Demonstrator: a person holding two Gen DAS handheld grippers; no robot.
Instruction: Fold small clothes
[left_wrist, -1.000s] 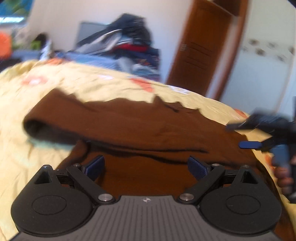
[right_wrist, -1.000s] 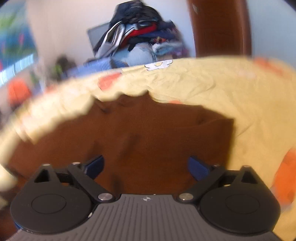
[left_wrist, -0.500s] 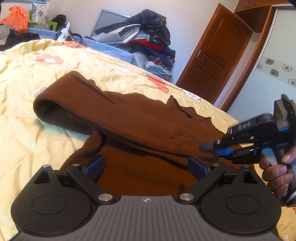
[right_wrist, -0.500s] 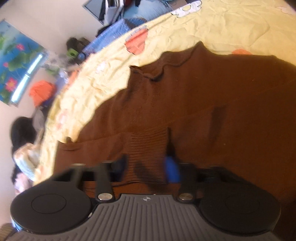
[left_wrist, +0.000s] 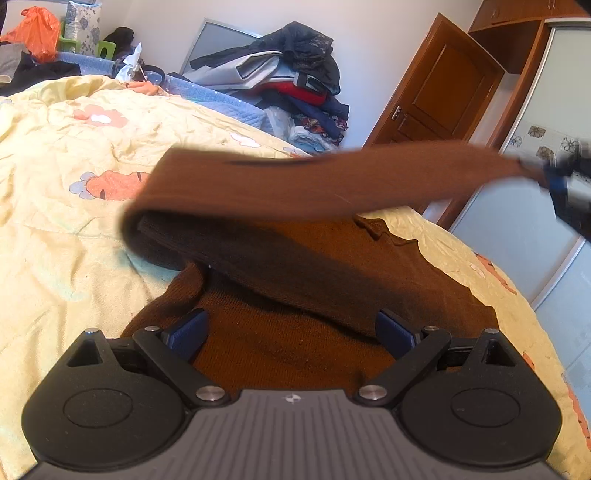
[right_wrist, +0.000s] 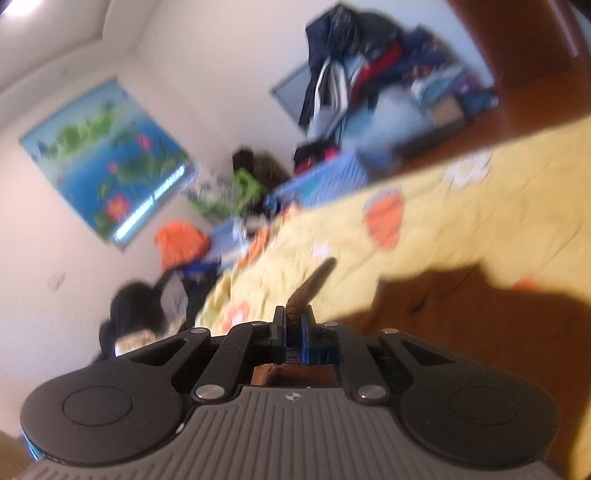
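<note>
Now — right tongs (right_wrist: 292, 330) clamp brown sweater (left_wrist: 332, 280) sleeve | left tongs (left_wrist: 291, 328) wide | yellow floral bedspread (left_wrist: 74, 206) — wooden door (left_wrist: 439, 88)

So the brown knit sweater (left_wrist: 303, 343) lies flat right under the spread fingers of the left gripper (left_wrist: 291, 328). Its sleeve (left_wrist: 314, 184) is lifted, stretched out blurry toward the right gripper (right_wrist: 293, 328), which pinches the ribbed cuff (right_wrist: 310, 288).

Matt brown knit sweater (left_wrist: 332, 280), crinkled yellow cotton quilt (left_wrist: 66, 229), glossy wooden door (left_wrist: 439, 88)
</note>
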